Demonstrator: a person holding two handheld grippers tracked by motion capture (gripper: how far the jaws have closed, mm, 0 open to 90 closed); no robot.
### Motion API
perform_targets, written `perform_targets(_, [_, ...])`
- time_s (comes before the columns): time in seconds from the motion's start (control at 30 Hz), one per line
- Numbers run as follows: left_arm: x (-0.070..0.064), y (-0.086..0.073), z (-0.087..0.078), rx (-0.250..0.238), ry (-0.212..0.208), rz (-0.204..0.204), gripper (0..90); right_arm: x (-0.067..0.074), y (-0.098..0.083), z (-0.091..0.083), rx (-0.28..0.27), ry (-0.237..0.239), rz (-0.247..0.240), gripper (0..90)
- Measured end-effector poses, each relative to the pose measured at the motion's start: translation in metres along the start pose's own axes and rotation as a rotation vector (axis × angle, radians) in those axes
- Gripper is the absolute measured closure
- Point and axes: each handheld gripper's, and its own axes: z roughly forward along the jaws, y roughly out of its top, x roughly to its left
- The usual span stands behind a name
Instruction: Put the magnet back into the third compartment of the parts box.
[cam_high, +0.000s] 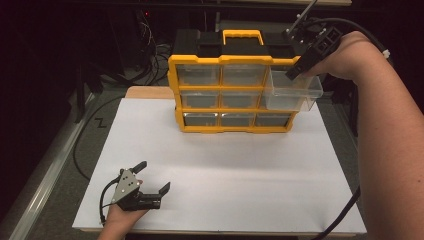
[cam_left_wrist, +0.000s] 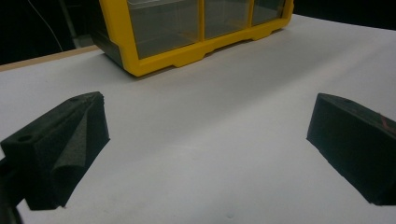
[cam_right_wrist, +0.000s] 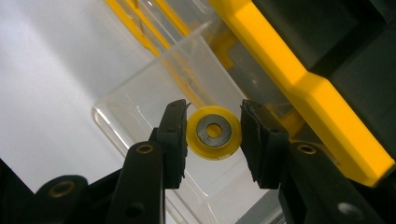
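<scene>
The right gripper pinched a round yellow disc with a metal centre above the pulled-out clear plastic drawer; release remained. The left gripper lay wide, empty.

The left gripper lies low by the person's left hand, jaws spread wide with nothing between them. The right forearm stretches far forward, its wrist bent, and the right gripper tips downward, its jaws clamped on a yellow disc.
</scene>
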Motion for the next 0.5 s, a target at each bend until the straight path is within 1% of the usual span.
perform_targets(0.07, [0.0, 0.0, 0.0, 0.0, 0.0, 0.0, 0.1, -0.0023, -0.0019, 0.0011, 0.003, -0.002, -0.002, 64.9])
perform_targets(0.13, [-0.0002, 0.0, -0.0001, -0.002, 0.0, -0.001, 0.1, -0.0027, -0.0034, 0.002, 0.016, -0.006, 0.01, 64.9])
perform_targets(0.17, [-0.0002, 0.0001, -0.0001, -0.002, 0.0, -0.001, 0.1, -0.0033, -0.004, 0.0029, 0.014, -0.009, 0.002, 64.9])
perform_targets(0.2, [-0.0002, 0.0001, -0.0001, -0.001, 0.0, 0.0, 0.1, -0.0031, -0.0046, 0.0029, 0.02, -0.008, 0.009, 64.9])
perform_targets(0.33, [-0.0005, 0.0001, 0.0003, 0.001, 0.0, 0.001, 0.1, -0.0039, -0.0059, 0.0038, 0.021, -0.006, 0.004, 64.9])
perform_targets(0.5, [-0.0008, 0.0001, 0.0001, -0.002, 0.0, 0.0, 0.1, -0.0035, -0.0077, 0.01, 0.029, 0.005, 0.01, 64.8])
